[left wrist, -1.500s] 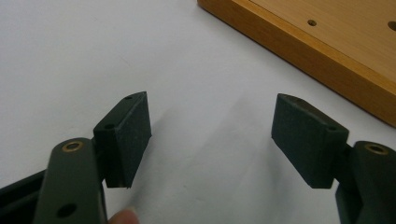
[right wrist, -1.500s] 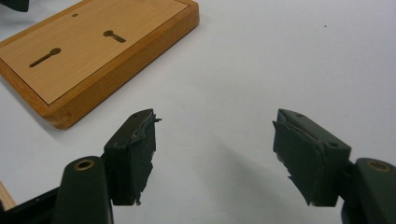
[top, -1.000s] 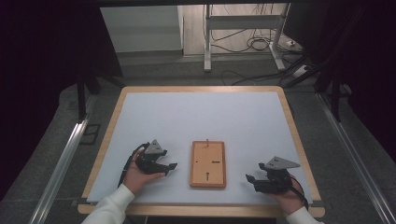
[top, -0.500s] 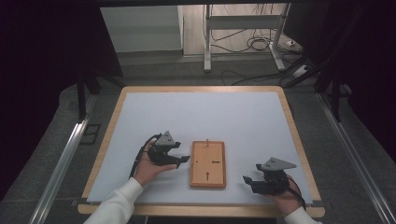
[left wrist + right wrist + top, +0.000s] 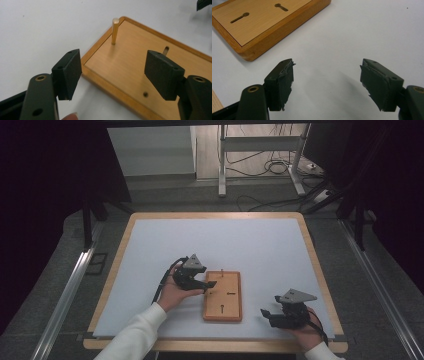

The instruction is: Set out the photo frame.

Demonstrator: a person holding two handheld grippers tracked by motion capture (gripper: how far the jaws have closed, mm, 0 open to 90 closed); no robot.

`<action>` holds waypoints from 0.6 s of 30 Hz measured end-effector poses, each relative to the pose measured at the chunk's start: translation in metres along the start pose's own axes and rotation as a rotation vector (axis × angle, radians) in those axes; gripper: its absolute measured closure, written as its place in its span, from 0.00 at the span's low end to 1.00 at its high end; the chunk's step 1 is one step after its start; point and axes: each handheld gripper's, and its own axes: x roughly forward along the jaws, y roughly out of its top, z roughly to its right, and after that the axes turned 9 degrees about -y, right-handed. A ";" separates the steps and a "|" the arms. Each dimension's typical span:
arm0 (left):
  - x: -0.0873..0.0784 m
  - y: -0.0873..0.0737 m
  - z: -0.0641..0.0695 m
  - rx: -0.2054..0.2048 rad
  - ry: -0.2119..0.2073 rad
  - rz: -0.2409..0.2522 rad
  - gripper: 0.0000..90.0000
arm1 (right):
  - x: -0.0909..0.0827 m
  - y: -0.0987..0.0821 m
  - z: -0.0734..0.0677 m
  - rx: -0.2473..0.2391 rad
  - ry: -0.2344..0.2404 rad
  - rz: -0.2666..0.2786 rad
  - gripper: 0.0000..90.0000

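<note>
A wooden board (image 5: 223,296) with dark keyhole slots lies near the table's front middle. A thin brass peg (image 5: 221,271) stands upright at its far left corner. My left gripper (image 5: 208,284) hovers at the board's left edge, open, its jaws spread over the board's corner (image 5: 110,67) with the brass peg (image 5: 115,31) just beyond them. My right gripper (image 5: 265,313) rests low to the right of the board, open over bare white surface, with the board's corner (image 5: 262,27) ahead and to its left. Nothing is between either pair of pads.
The white mat (image 5: 220,245) covers a table with a wooden rim (image 5: 115,270). Metal rails (image 5: 65,290) run along both sides. A stand with cables (image 5: 260,160) sits on the floor beyond the far edge.
My left gripper has travelled right and slightly up, from open mat to the board's left edge. The right gripper has stayed in place.
</note>
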 end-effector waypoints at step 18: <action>0.014 0.009 -0.004 -0.015 -0.017 -0.004 0.33 | 0.000 -0.001 0.002 -0.005 -0.014 0.010 0.28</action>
